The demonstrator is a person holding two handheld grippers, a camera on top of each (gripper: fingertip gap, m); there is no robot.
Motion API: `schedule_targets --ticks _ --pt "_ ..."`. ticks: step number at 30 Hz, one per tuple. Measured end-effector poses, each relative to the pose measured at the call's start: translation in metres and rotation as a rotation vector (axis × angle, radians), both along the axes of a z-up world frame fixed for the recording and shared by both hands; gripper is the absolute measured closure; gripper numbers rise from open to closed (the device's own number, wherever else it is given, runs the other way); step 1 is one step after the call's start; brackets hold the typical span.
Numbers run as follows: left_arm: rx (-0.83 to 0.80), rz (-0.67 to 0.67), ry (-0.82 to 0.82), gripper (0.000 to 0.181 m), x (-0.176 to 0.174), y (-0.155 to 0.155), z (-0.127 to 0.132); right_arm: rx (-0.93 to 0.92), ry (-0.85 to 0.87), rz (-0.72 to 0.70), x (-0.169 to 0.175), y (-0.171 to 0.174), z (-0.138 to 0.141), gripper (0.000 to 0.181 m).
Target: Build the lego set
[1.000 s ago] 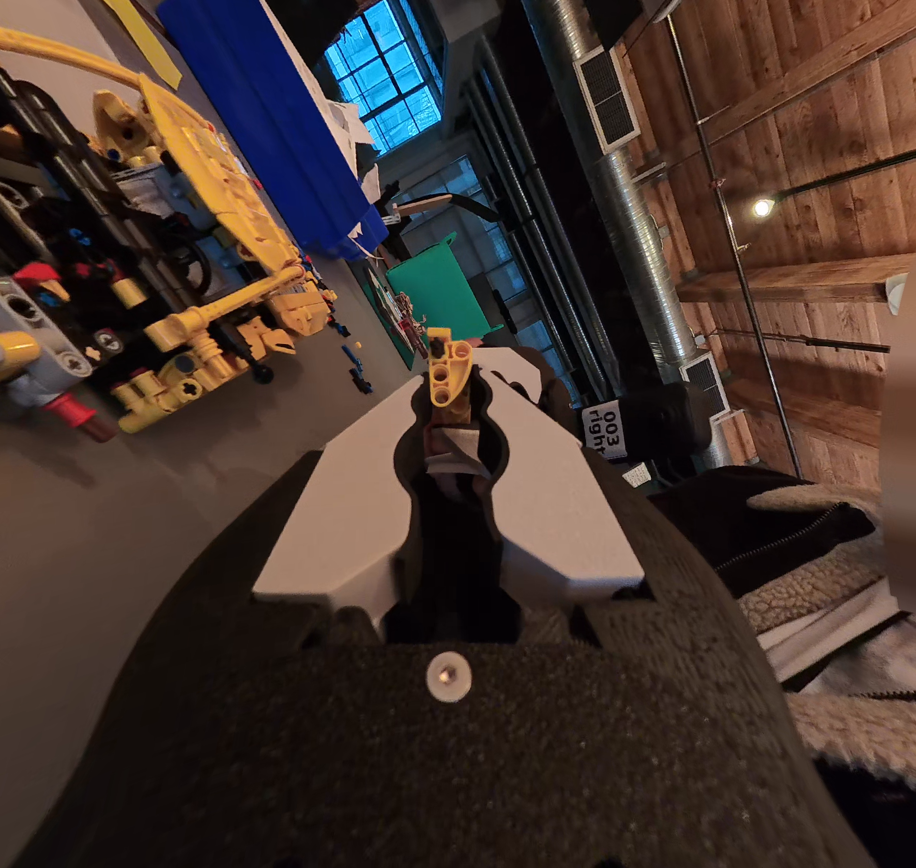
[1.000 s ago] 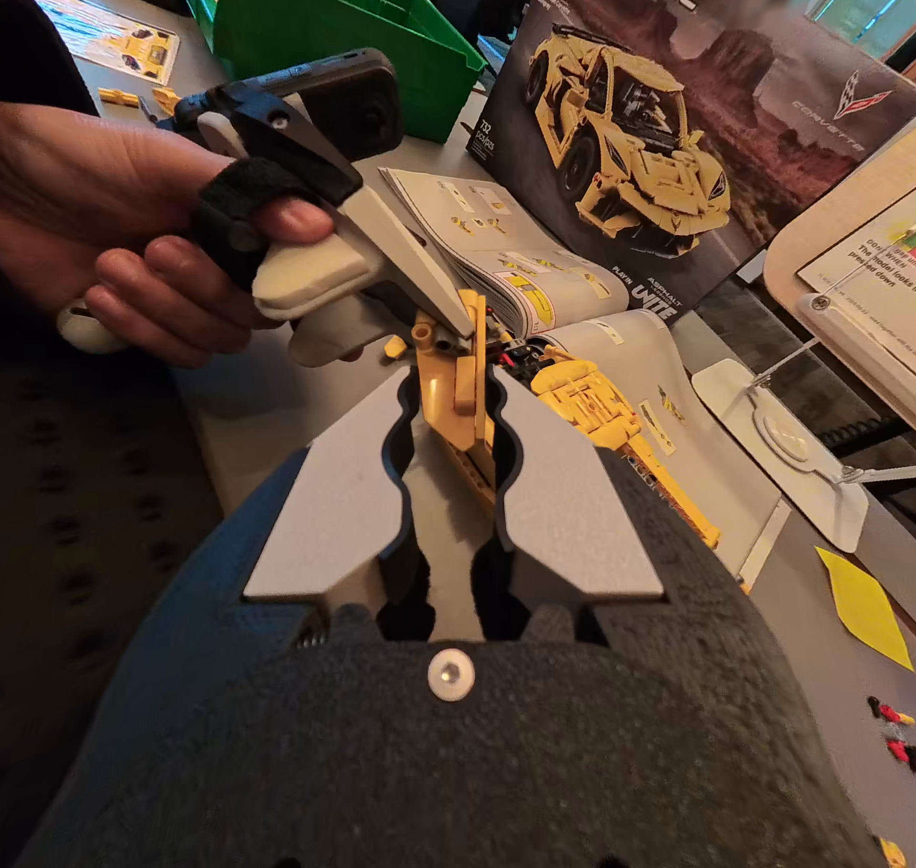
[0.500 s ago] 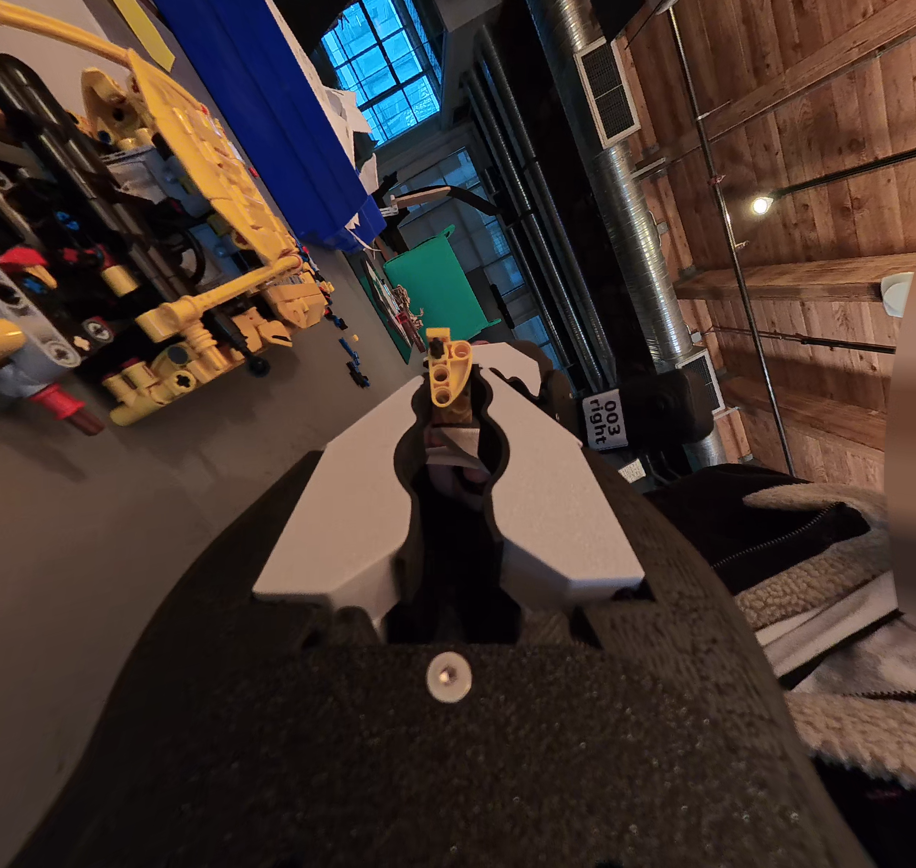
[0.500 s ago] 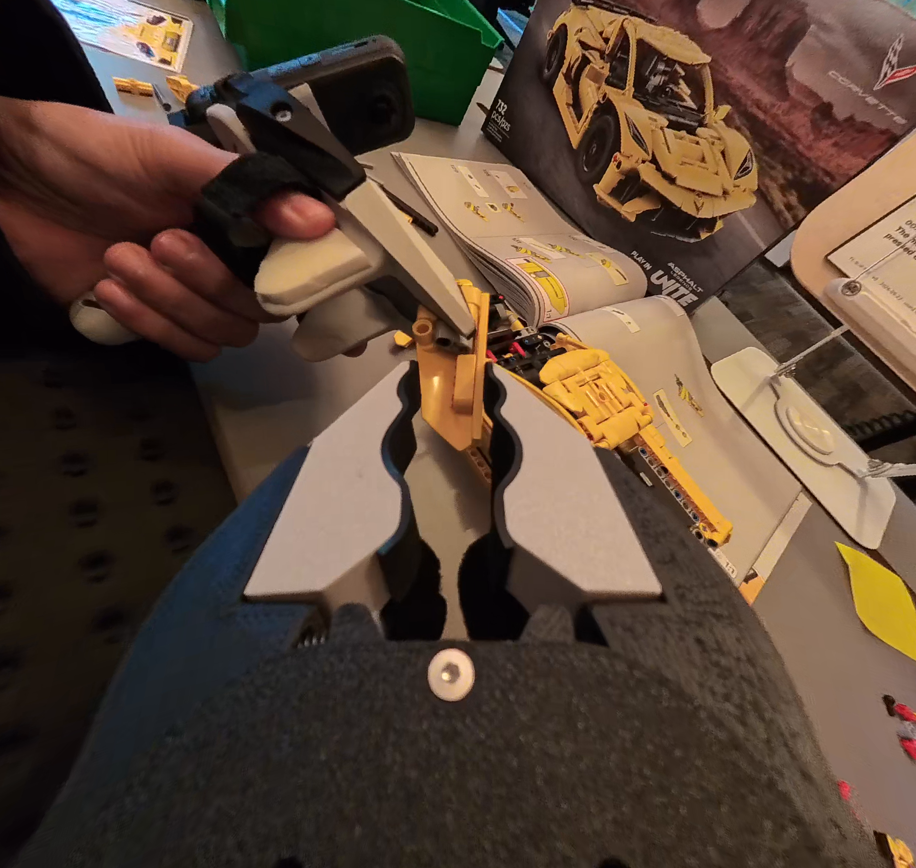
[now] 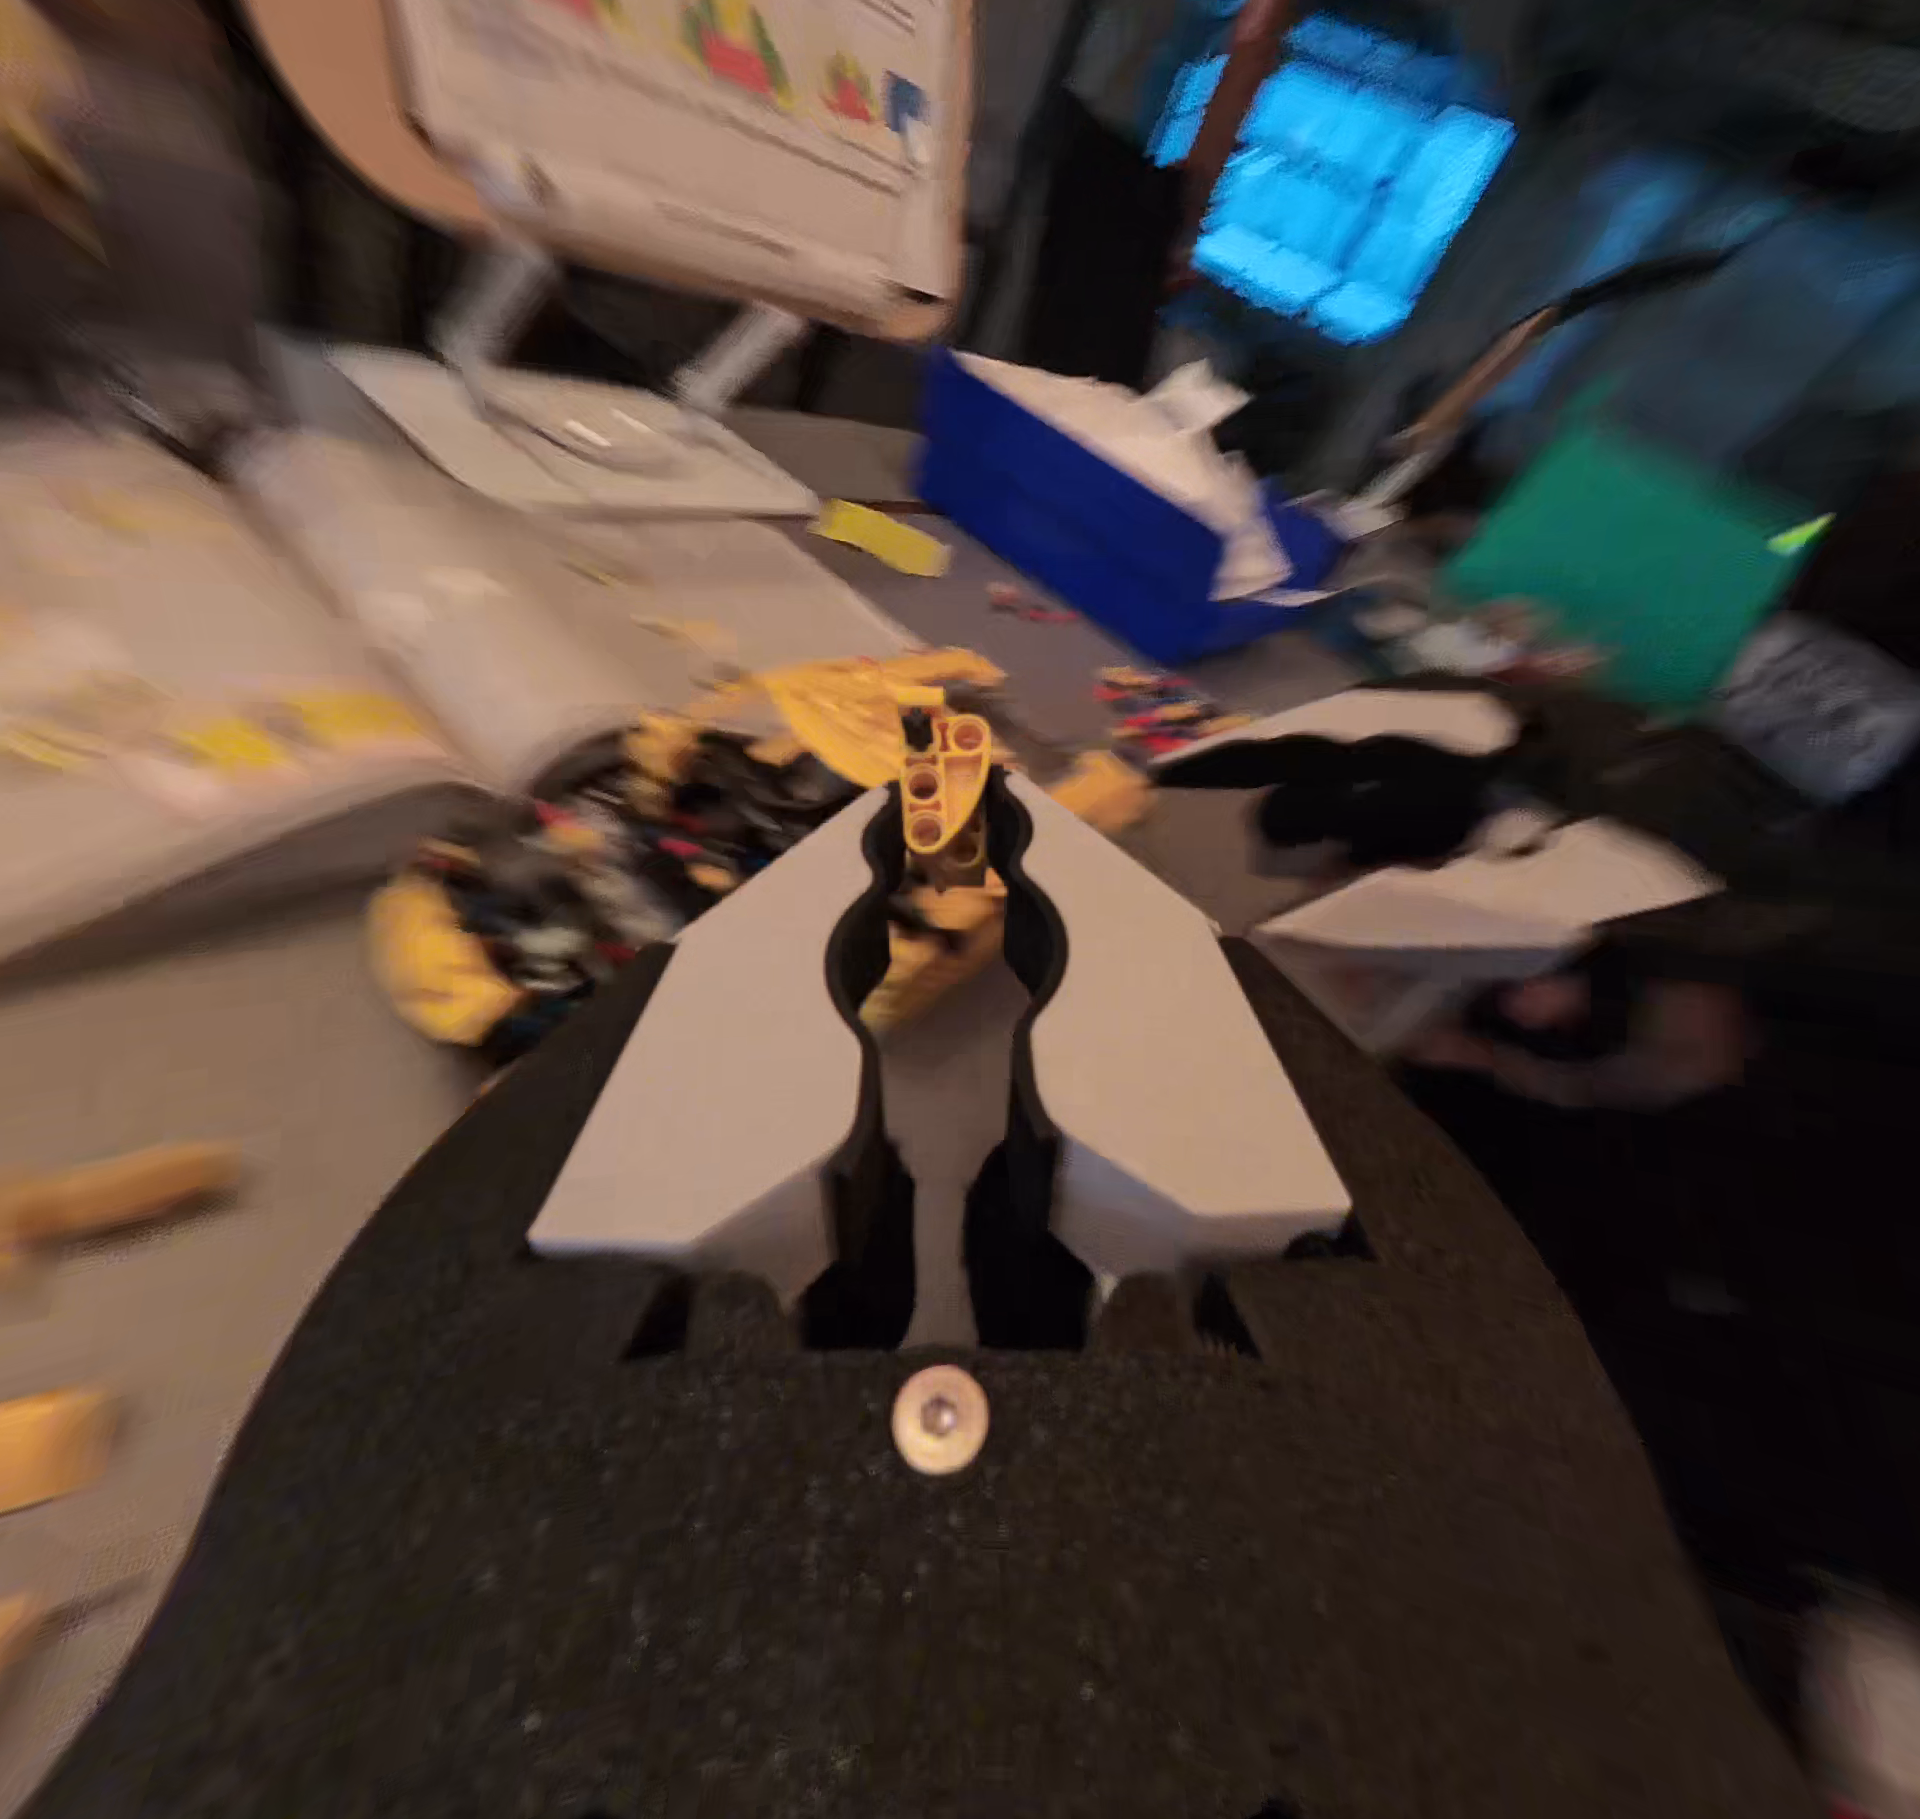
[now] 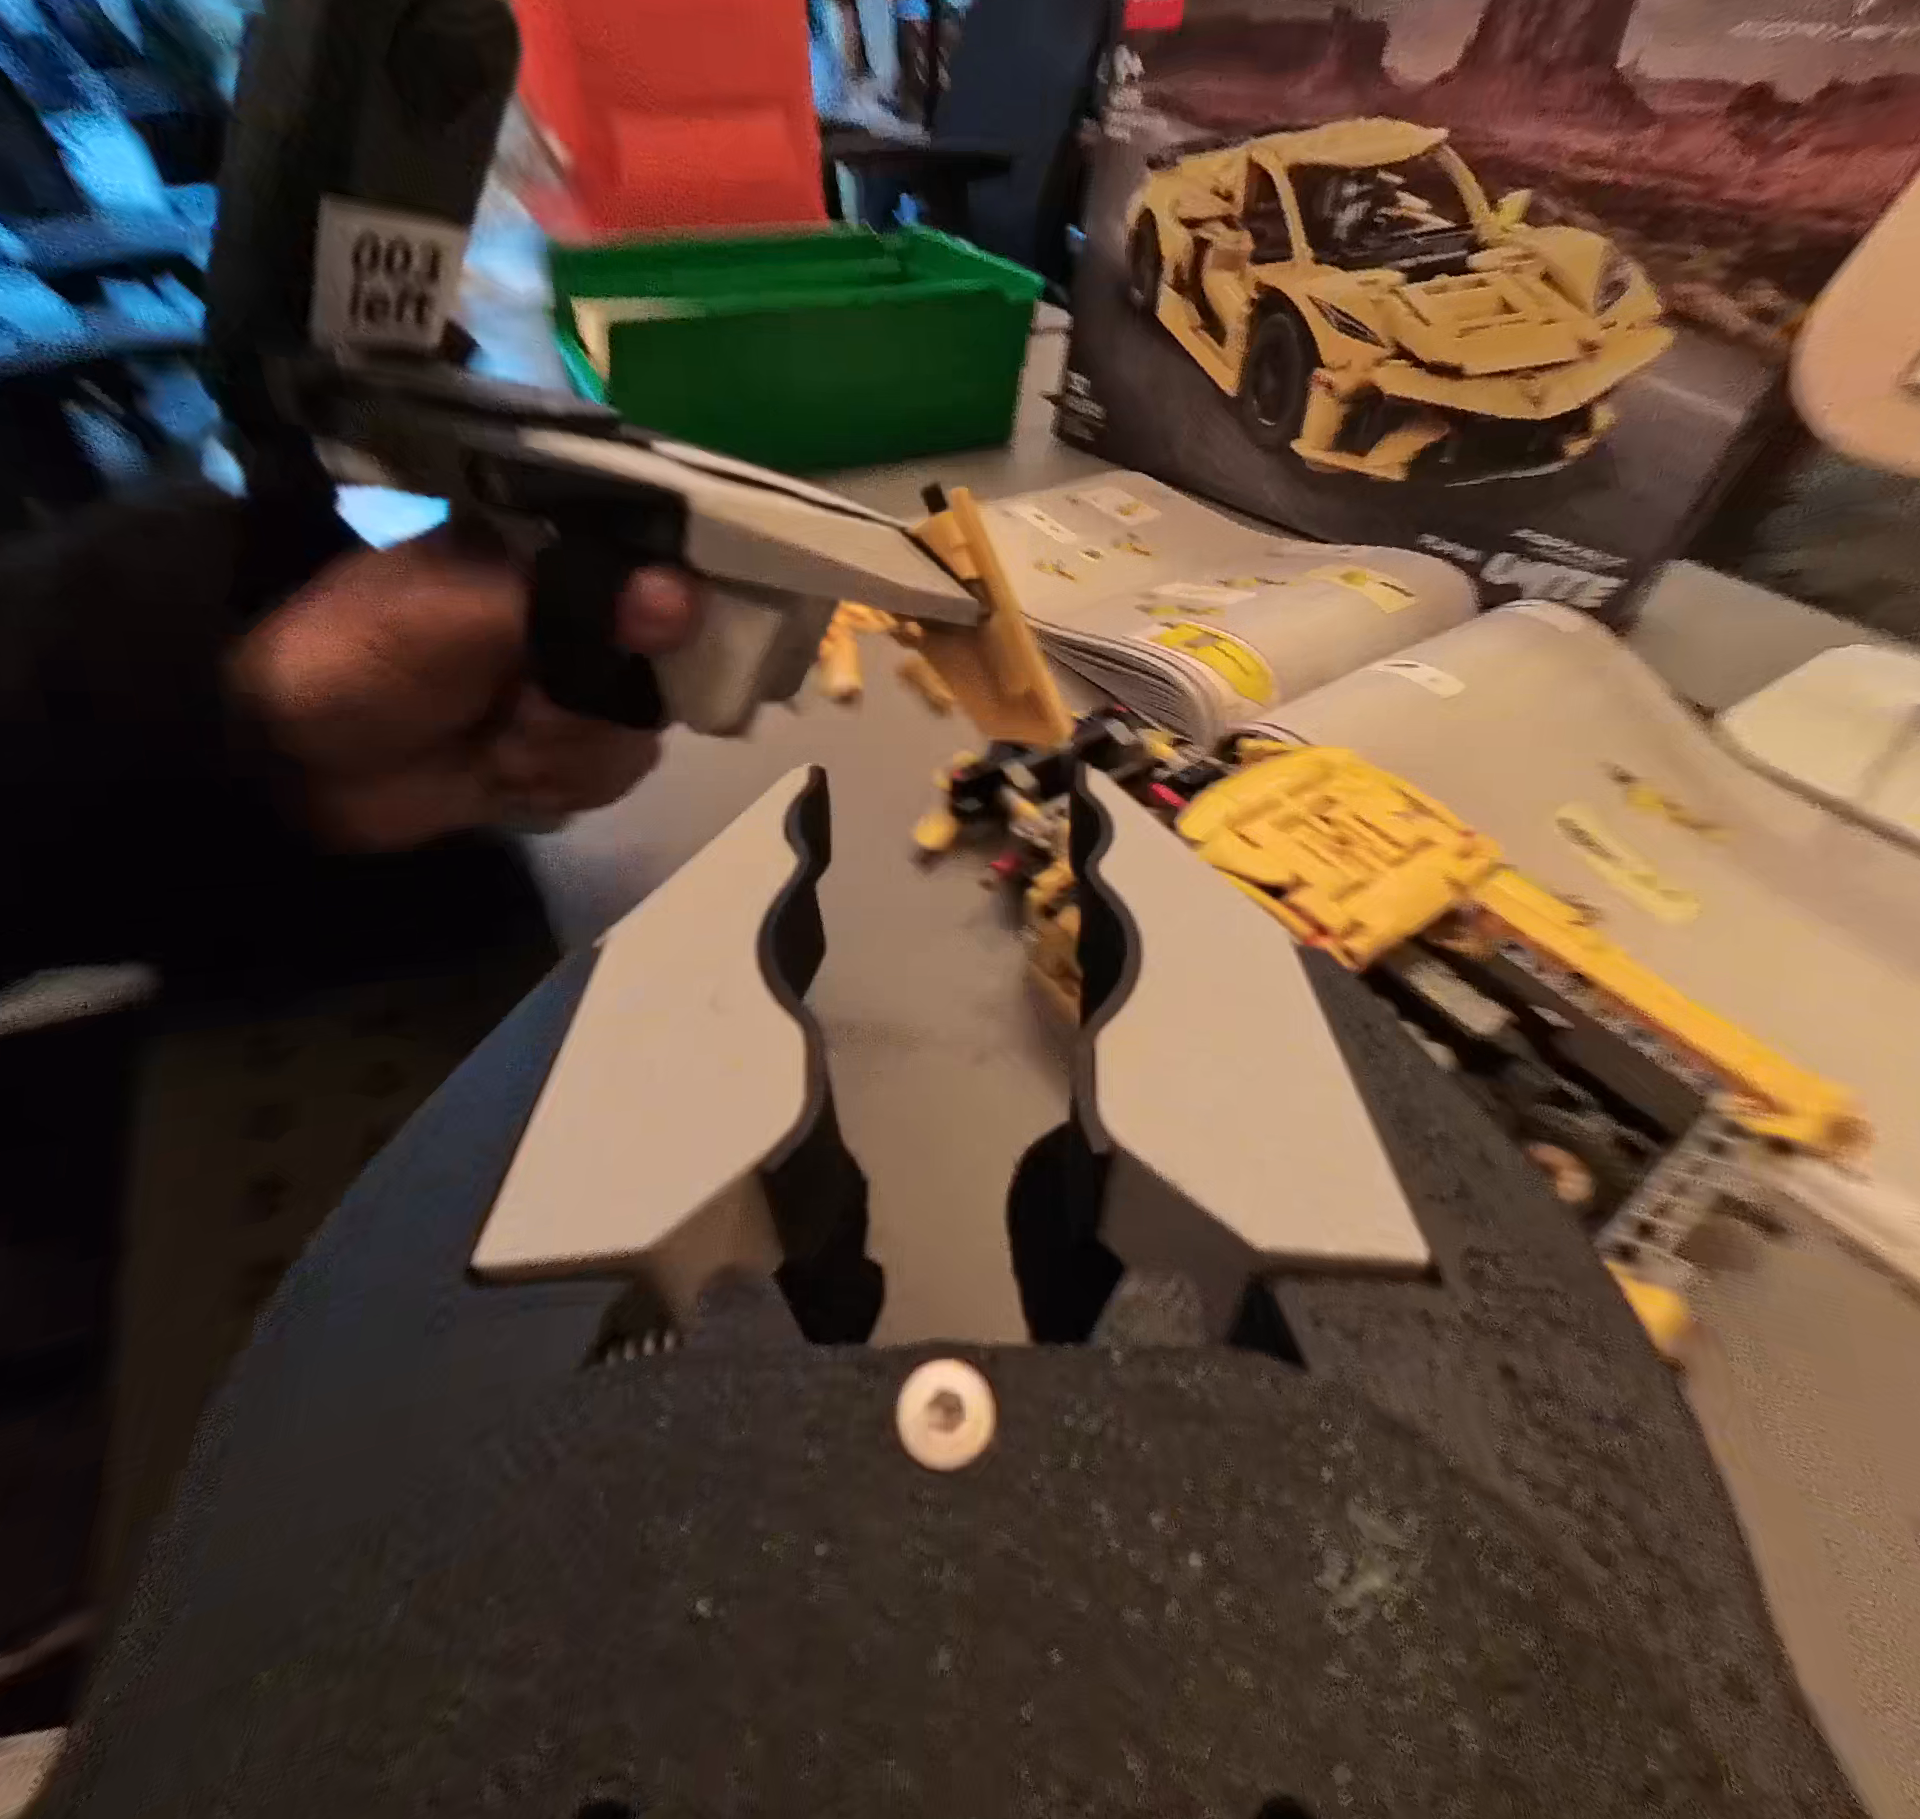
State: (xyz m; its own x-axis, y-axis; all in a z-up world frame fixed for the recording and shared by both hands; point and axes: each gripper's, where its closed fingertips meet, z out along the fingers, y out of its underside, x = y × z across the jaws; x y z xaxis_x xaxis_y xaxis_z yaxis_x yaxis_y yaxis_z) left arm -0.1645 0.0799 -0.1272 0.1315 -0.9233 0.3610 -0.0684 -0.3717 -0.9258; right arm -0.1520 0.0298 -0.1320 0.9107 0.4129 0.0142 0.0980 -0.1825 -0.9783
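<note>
My left gripper [image 5: 940, 798] is shut on a yellow lego panel piece [image 5: 943, 782] with a holed end that sticks out past the fingertips. In the right wrist view the left gripper [image 6: 935, 580], held by a hand [image 6: 416, 689], holds that panel [image 6: 997, 647] tilted above the table. My right gripper [image 6: 951, 793] is open and empty, just in front of the part-built yellow and black car model [image 6: 1340, 865]. The model also shows, blurred, in the left wrist view [image 5: 582, 886], with the right gripper [image 5: 1382, 813] to its right.
An open instruction booklet [image 6: 1195, 574] lies behind the model. The set's box [image 6: 1455, 211] stands at the back right, a green bin [image 6: 800, 356] at the back. A blue bin [image 5: 1081, 512] and loose small parts [image 5: 1153, 699] lie farther off. A board on a stand [image 5: 675, 86] stands behind. My right fingertips sit around 6 cm from my left ones.
My right gripper has opened and let go of the yellow panel, drawing back from it. My left gripper keeps the panel and has swung round fast toward the table and model.
</note>
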Motion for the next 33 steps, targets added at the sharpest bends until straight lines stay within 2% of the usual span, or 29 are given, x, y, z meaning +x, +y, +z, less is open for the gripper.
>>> schedule_targets --ticks 2,5,8,10,16,20,22,27,31,33 --pt "0.331 0.142 0.094 0.167 -0.007 0.011 0.008 -0.020 0.203 0.083 -0.010 -0.003 0.011 0.142" --pt "0.685 0.254 0.159 0.167 -0.009 0.006 0.021 -0.080 0.412 0.147 -0.020 0.003 0.020 0.149" --pt "0.950 0.371 0.255 0.166 -0.010 0.003 0.028 -0.110 0.560 0.194 -0.022 0.013 0.035 0.150" --pt "1.042 0.412 0.264 0.166 -0.011 -0.002 0.035 -0.118 0.640 0.253 -0.025 0.017 0.046 0.150" --pt "1.167 0.463 0.217 0.166 -0.012 -0.018 0.050 -0.143 0.604 0.388 -0.037 0.020 0.051 0.154" --pt "1.165 0.480 0.246 0.166 -0.013 -0.014 0.048 -0.083 0.570 0.373 -0.031 0.025 0.057 0.156" --pt "1.162 0.485 0.269 0.166 -0.013 -0.012 0.045 -0.086 0.481 0.351 -0.032 0.028 0.053 0.156" --pt "1.190 0.493 0.282 0.166 -0.012 -0.014 0.044 -0.111 0.382 0.399 -0.040 0.032 0.049 0.157" --pt "1.181 0.507 0.262 0.166 -0.014 -0.015 0.047 -0.124 0.397 0.519 -0.041 0.030 0.053 0.159" --pt "1.158 0.510 0.223 0.166 -0.014 -0.018 0.051 -0.118 0.463 0.611 -0.040 0.027 0.058 0.162"
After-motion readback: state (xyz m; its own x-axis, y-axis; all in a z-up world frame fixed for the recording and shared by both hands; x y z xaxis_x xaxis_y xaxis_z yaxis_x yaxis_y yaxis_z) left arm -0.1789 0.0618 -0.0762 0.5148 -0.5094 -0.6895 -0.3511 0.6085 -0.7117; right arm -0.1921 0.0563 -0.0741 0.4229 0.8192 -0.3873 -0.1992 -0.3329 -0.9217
